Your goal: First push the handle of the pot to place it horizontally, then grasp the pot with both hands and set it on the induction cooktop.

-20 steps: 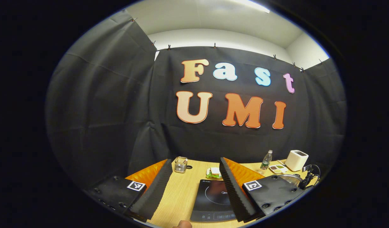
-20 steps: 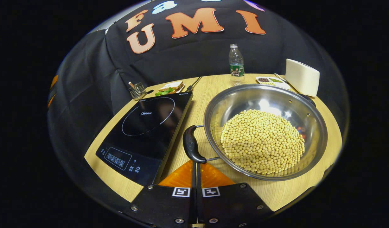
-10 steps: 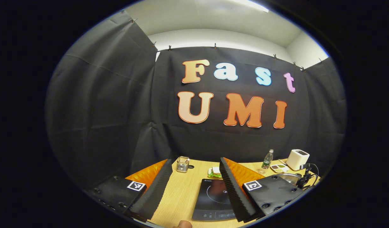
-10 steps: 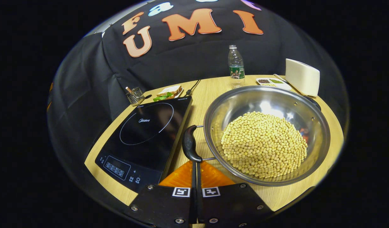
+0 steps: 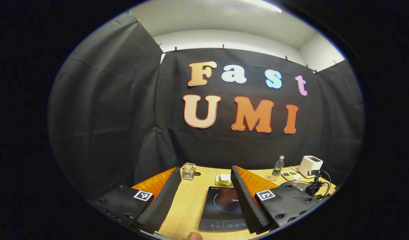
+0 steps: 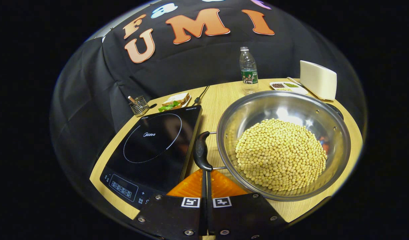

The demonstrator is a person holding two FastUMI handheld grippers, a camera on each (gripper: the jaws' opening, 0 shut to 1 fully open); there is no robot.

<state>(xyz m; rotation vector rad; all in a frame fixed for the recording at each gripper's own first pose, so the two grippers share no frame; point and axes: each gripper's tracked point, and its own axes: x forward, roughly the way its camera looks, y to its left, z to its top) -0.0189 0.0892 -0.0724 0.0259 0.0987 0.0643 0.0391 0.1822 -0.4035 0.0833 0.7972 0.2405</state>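
In the right gripper view, the right hand-held gripper [image 6: 204, 171] sits nearest, its fingers pressed together with nothing between them, their tips touching the near end of the pot's black handle [image 6: 202, 155]. That handle lies at the left side of the steel pot [image 6: 284, 110], which rests on the wooden surface [image 6: 221, 95] and is heaped with pale beans [image 6: 281, 155]. Just left of the handle lies the black induction cooktop [image 6: 151, 146], with the pot beside it, not on it. Farther back stand a wire holder [image 6: 138, 105], a sandwich [image 6: 174, 100], a water bottle [image 6: 248, 68], a small tray [image 6: 285, 86] and a white toaster [image 6: 317, 80].

In the left gripper view, the left hand-held gripper [image 5: 206, 186] is held wide open and empty above the surface, with the cooktop [image 5: 221, 208] seen between its fingers.
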